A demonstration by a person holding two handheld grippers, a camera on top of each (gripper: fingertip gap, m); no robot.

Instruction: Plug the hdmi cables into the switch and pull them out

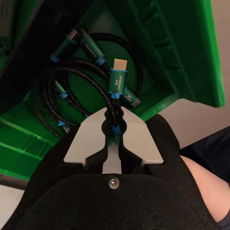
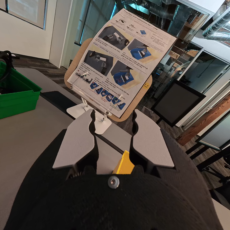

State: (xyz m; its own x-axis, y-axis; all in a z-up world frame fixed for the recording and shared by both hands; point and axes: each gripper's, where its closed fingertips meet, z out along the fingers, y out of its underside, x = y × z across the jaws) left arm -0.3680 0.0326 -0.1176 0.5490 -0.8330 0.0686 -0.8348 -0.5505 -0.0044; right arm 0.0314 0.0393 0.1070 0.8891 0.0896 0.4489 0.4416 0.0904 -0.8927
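Left wrist view: left hand-held gripper (image 1: 114, 110) clamps HDMI cable (image 1: 112, 112); plug (image 1: 118, 79) upright.

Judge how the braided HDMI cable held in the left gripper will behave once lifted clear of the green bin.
The HDMI cable is pinched just below its plug by the left gripper, so that short end probably stays upright. Its coiled length likely trails floppily. A tie seems to bind the bundle, so neighbouring loops in the green bin may follow.
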